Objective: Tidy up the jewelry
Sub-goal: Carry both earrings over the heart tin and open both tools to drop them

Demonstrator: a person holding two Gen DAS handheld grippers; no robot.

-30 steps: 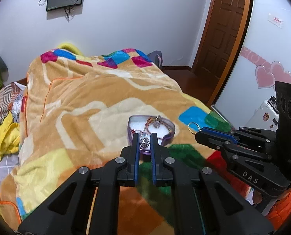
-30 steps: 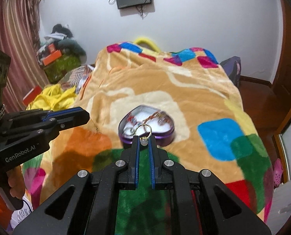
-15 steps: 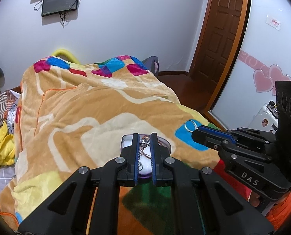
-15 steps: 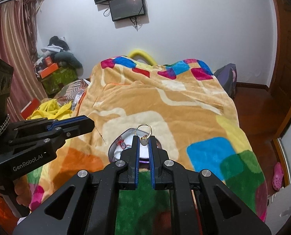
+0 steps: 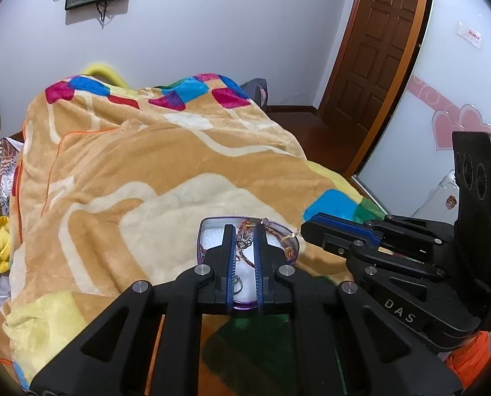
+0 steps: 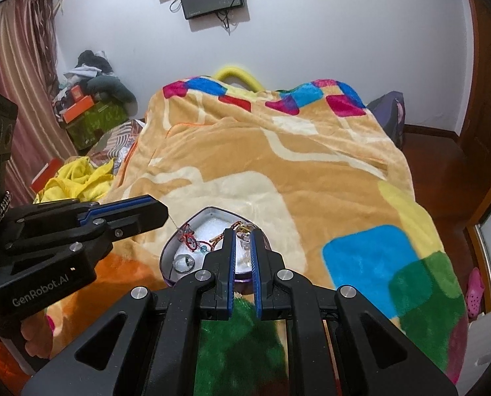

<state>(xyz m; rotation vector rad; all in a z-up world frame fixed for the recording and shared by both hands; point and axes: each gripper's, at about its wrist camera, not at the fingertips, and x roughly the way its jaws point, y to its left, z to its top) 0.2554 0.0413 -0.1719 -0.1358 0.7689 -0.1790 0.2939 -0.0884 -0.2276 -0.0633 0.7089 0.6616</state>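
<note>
Several pieces are already seen inside the heart-shaped tin [image 6: 179, 241] on the blanket [image 6: 278, 165]: red cords [image 6: 192, 241], a round charm [image 6: 183, 263]. The tin is not yet closed; no lid is seen. Over it, a ring [image 6: 244, 235] is pinched in the right gripper [image 6: 243, 236]. A small metal piece [image 5: 242, 238] is gripped between the left gripper [image 5: 244, 234] fingers; both lie directly above the tin.

The white letters "DAS" stand on the black side of the right gripper [image 5: 303, 229], seen from the left wrist camera. The words "GenRobot.AI" stand in pale letters on the black side of the left gripper [image 6: 164, 213], seen from the right wrist camera. The small wall sticker [image 5: 469, 35] is too blurry to read.
</note>
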